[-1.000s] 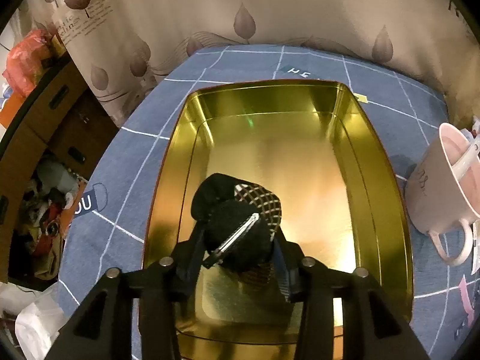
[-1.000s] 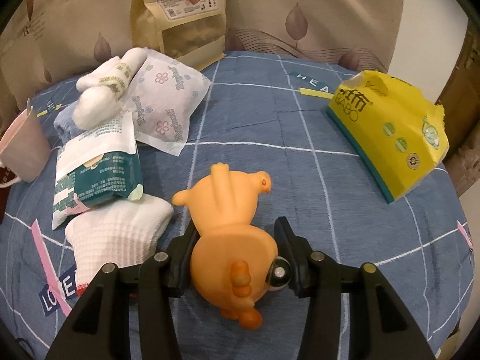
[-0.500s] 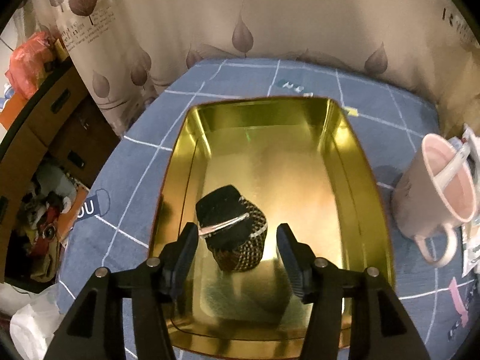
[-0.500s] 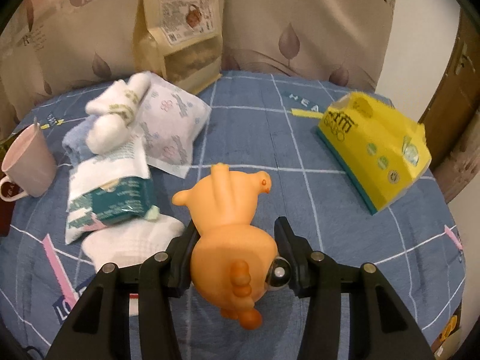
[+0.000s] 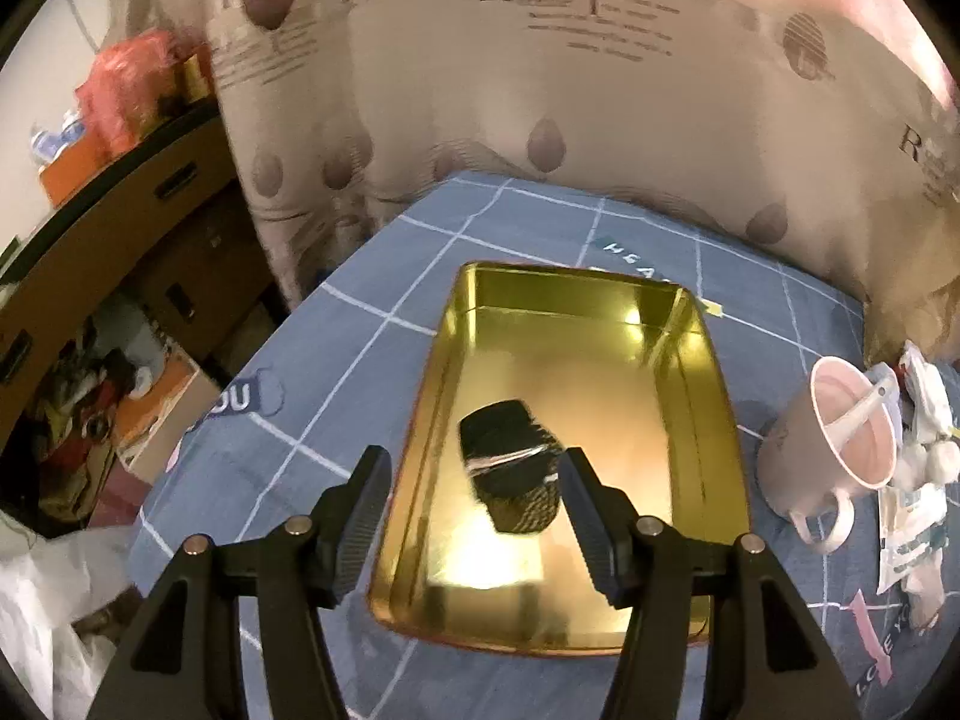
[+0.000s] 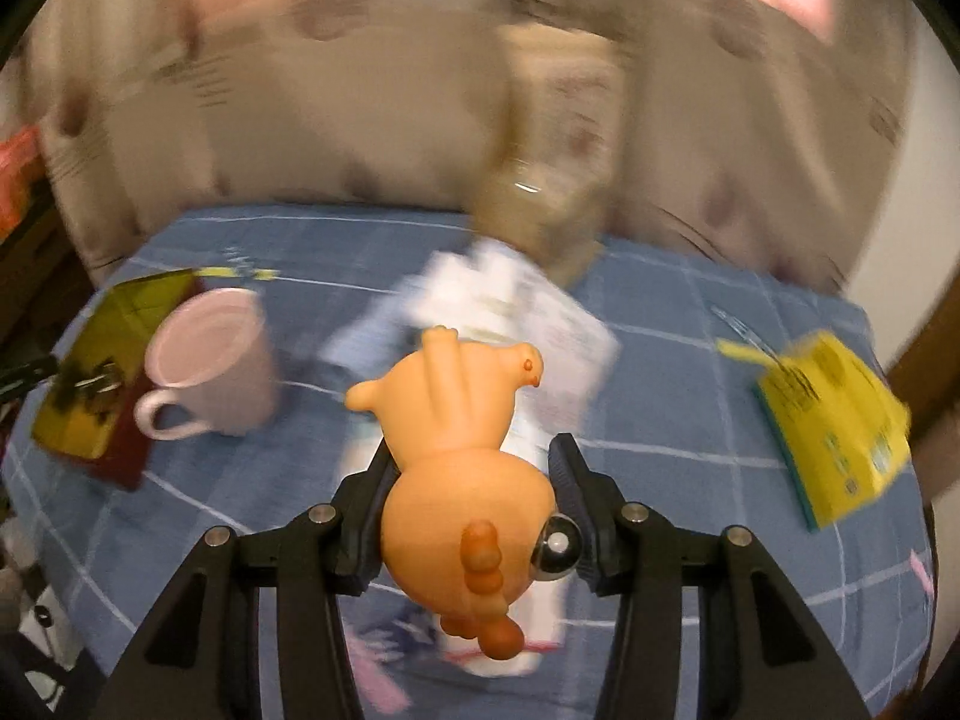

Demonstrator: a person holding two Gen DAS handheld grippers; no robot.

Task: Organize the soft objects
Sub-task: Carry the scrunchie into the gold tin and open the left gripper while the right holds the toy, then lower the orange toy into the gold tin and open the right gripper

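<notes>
A gold metal tray [image 5: 708,396] lies on the blue checked tablecloth. A rolled black patterned sock [image 5: 510,471] lies inside it, near the front. My left gripper [image 5: 474,504] is open and empty, raised above the tray's front, jaws apart on either side of the sock but clear of it. My right gripper [image 6: 471,480] is shut on an orange rubber chicken toy [image 6: 462,456], held above the table. The tray also shows at far left in the right wrist view [image 6: 90,372], which is blurred.
A pink mug [image 5: 840,450] with a spoon stands right of the tray; it shows in the right wrist view [image 6: 210,372]. White packets [image 6: 510,312], a brown bag [image 6: 552,204] and a yellow pack [image 6: 834,414] lie on the cloth. Curtain behind; cluttered shelves [image 5: 90,360] to the left.
My left gripper opened, let go of the sock in the tray and lifted back. My right gripper lifted the chicken toy and swung left toward the mug and tray.
</notes>
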